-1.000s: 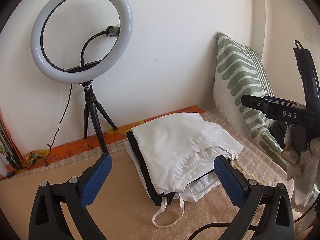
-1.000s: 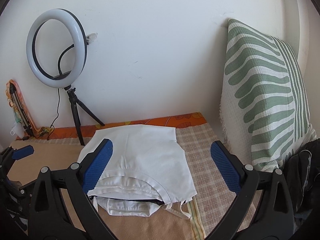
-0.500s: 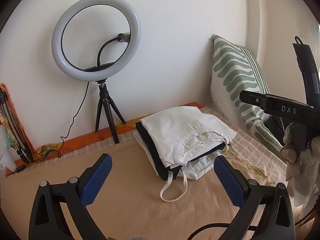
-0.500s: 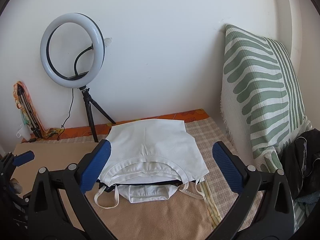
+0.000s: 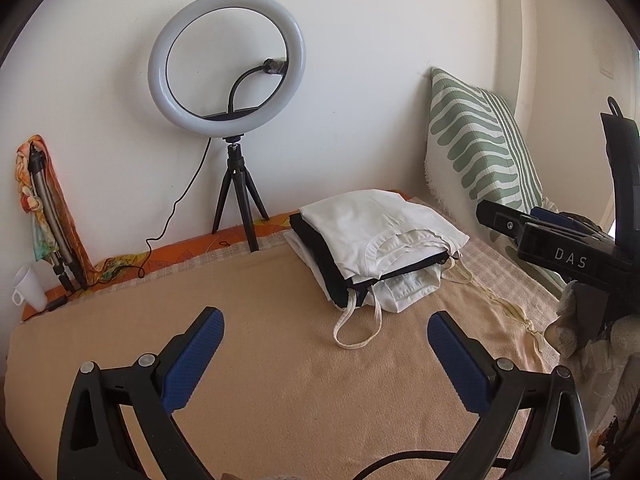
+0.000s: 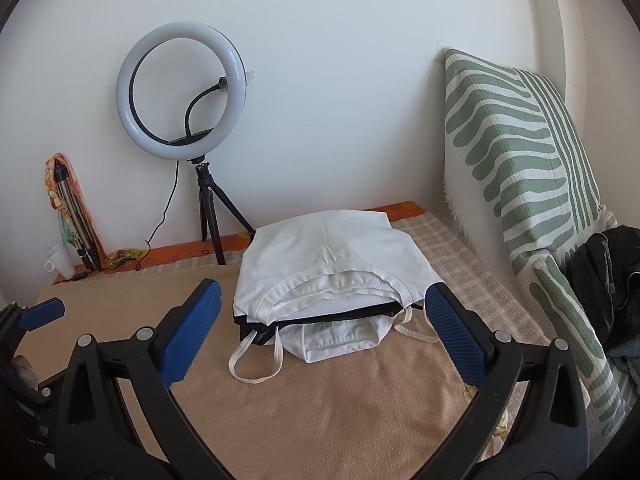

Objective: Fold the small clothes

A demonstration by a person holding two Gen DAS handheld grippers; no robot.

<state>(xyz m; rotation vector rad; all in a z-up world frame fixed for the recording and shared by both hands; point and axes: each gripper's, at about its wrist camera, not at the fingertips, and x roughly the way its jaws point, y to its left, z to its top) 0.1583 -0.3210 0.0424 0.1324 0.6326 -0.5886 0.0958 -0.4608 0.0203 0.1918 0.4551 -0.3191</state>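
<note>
Both grippers spread wide and holding nothing, folded clothes stacked ahead on the tan blanket.

Left wrist view: the left gripper (image 5: pixel 326 344) hangs released over the tan fleece blanket (image 5: pixel 280 380); the stack of folded white and black small clothes (image 5: pixel 376 248) lies farther off to the right, a white strap loop trailing toward the near side; a white ring light on a black tripod (image 5: pixel 227 84) stands at the far wall; a green-and-white striped pillow (image 5: pixel 476 148) leans at the right. Right wrist view: the right gripper (image 6: pixel 320 336) is released too, its blue pads (image 6: pixel 192 336) flanking the stack's near edge without clear contact; a white cup (image 6: pixel 60 260) sits far left.
</note>
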